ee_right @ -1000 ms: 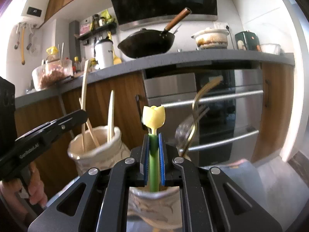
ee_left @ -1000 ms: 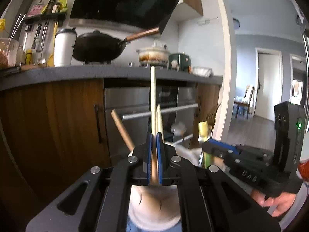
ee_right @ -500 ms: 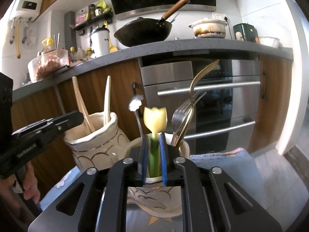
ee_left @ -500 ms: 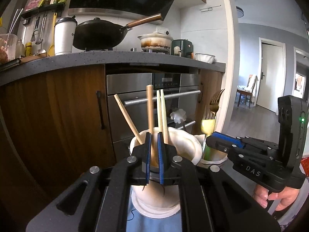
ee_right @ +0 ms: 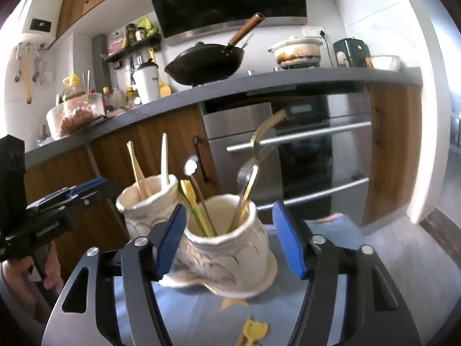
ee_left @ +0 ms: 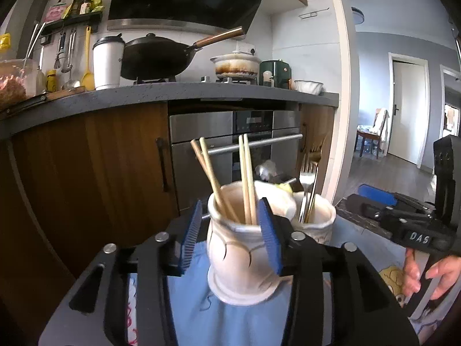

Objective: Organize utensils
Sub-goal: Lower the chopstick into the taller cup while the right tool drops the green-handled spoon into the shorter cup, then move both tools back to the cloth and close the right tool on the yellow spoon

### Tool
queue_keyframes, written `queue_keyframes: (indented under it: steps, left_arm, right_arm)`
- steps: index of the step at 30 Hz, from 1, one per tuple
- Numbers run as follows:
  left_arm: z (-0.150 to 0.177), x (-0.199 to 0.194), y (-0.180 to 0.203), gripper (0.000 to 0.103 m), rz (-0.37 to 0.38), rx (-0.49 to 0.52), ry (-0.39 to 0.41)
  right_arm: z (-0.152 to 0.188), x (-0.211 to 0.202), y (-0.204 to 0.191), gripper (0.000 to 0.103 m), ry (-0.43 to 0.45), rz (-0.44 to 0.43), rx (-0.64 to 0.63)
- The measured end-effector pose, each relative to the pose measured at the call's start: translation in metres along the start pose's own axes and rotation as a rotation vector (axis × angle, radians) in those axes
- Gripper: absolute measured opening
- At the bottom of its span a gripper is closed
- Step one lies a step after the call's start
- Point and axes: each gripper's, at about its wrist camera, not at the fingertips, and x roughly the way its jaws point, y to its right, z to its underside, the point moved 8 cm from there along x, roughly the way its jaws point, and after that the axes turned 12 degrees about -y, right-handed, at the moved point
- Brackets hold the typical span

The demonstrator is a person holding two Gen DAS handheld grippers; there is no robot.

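Left gripper point(ee_left: 232, 232): jaws spread apart, having just been opening; the blue pads stand either side of the left jar without pressing on it, and nothing is pinched.
Right gripper point(ee_right: 229, 240): jaws spread wide, also just opened; the right jar sits in the gap, and whether the left pad touches its side I cannot tell.
Hands: a hand point(ee_left: 429, 276) grips the handle of the right tool at the edge of the left view (fingers only, the rest is cut off).
Cloth point(ee_left: 230, 323): blue, printed, under both jars.
Yellow piece point(ee_right: 255, 331): a small yellow shape lies on the cloth in front of the right jar.
Left jar point(ee_left: 240, 248): white, wavy rim, upright on the cloth; it holds the chopsticks point(ee_left: 247, 178), four pale sticks in two pairs, one pair leaning left.
Right jar point(ee_right: 227, 248): white with grey lines, just beside the left jar; it holds a fork point(ee_left: 307, 184), a gold-coloured utensil point(ee_right: 259, 150) with a curved end, a thin metal spoon point(ee_right: 191, 168) and a yellow-headed green pick point(ee_right: 190, 199).
Oven point(ee_right: 294, 150): steel front with bar handles, behind the jars, set in wooden cabinets.
Counter point(ee_left: 178, 93): dark top carrying a black wok point(ee_left: 157, 59), a white tumbler point(ee_left: 108, 63) and a stained white pot point(ee_left: 236, 66).
Doorway point(ee_left: 406, 109): far right, open to another room.
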Motion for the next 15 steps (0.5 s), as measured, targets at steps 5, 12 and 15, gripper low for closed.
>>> queue_keyframes:
  steps: [5,12,15]
  left_arm:
    - [0.011,-0.008,-0.002,0.067,-0.027,0.009,-0.023]
    - [0.019,-0.026,0.001,0.095,-0.052,0.003,-0.021]
    - [0.028,-0.029,0.006,0.097,-0.063,0.01,-0.037]
  right_arm:
    - [0.009,-0.013,0.011,0.091,-0.013,0.039,0.01]
    - [0.013,-0.035,0.026,0.097,-0.022,0.12,0.027]
    - [0.025,-0.04,0.029,0.097,-0.054,0.149,0.024]
